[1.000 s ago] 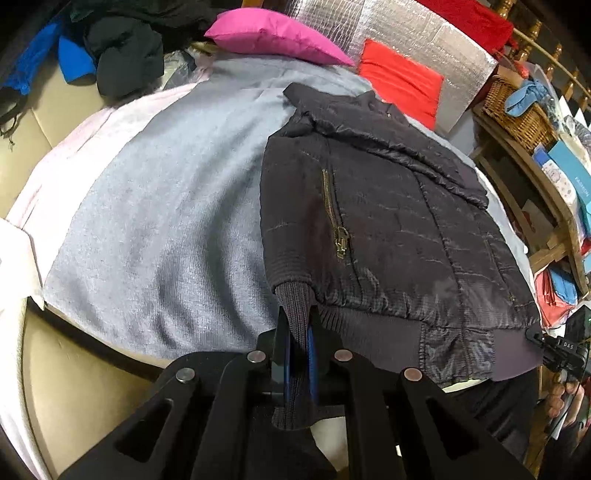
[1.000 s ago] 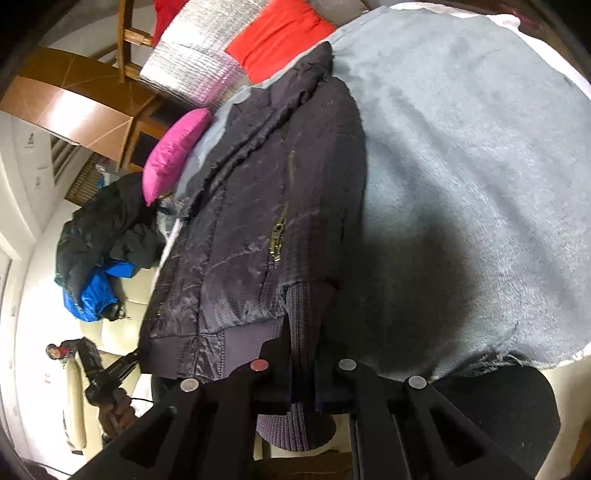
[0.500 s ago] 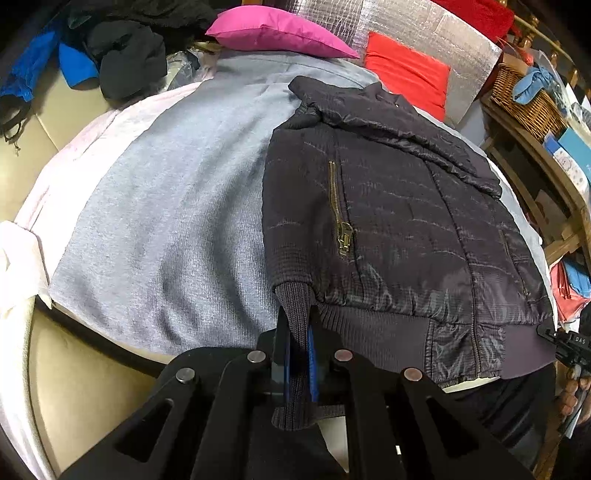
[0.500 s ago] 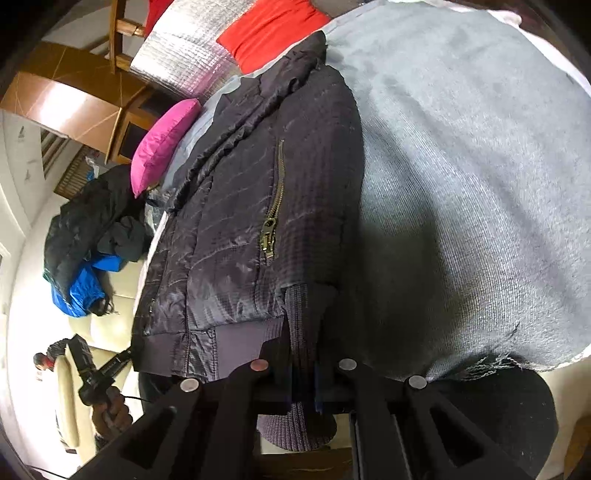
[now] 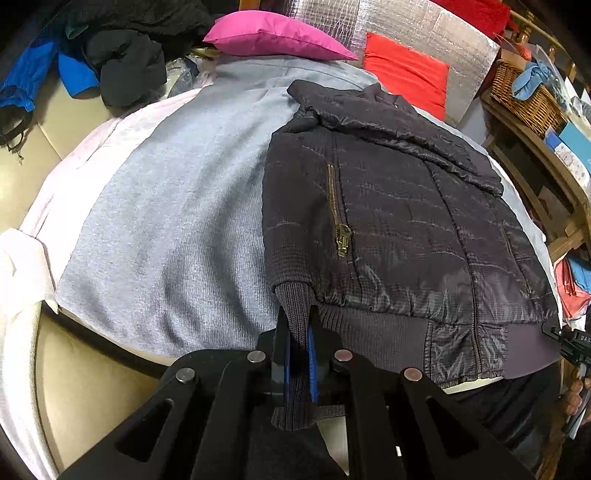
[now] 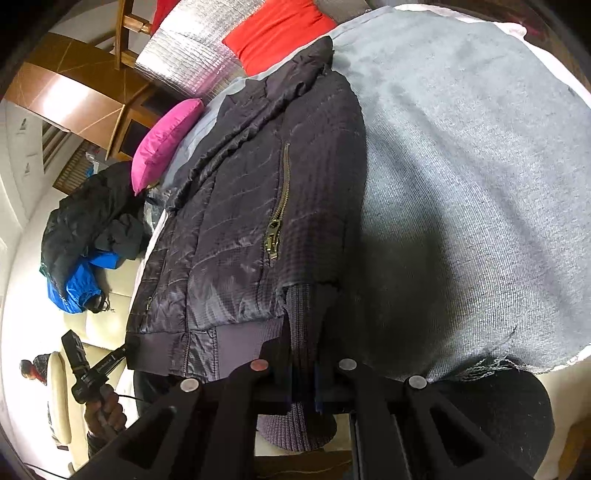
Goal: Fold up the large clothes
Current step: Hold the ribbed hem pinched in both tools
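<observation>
Each hand-held gripper, left point(image 5: 297, 354) and right point(image 6: 303, 373), pinches a ribbed cuff point(image 5: 293, 306) of the dark jacket point(image 5: 399, 229), probably to fold it; the jacket lies on a grey blanket point(image 5: 177, 229).

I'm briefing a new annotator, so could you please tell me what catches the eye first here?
A dark quilted jacket lies on a grey blanket, its brass zipper gleaming. Both the left gripper and right gripper are shut on ribbed cuffs. Behind, a magenta pillow and red cushion stand out.
</observation>
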A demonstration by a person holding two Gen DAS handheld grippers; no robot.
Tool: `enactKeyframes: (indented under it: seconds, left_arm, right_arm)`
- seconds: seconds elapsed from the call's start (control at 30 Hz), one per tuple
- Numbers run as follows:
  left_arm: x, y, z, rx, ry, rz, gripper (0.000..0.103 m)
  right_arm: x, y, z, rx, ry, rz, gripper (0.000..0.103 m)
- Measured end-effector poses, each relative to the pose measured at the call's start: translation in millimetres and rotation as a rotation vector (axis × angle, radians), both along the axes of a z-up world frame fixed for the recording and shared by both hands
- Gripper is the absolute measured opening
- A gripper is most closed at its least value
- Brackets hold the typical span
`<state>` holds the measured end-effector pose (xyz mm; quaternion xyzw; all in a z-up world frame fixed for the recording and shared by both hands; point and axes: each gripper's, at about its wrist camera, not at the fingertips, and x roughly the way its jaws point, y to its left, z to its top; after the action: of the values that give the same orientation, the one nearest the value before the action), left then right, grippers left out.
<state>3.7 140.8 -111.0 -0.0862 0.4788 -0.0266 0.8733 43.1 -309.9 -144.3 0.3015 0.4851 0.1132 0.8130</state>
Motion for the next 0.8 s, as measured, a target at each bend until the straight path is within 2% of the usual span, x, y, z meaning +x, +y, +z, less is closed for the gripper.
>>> enactKeyframes:
  seconds: [0.43, 0.8]
  left_arm:
    - [-4.5, 11.0, 7.3, -0.063, -0.018, 0.008, 0.008]
    - [-10.2, 13.9, 17.1, -0.085, -0.033, 0.001, 0.008]
  right_arm:
    - [-4.4, -3.1, 6.8, 0.013, -0.025, 0.007, 0.008]
    - [-5.3, -14.6, 14.2, 0.034, -0.044, 0.021, 0.008]
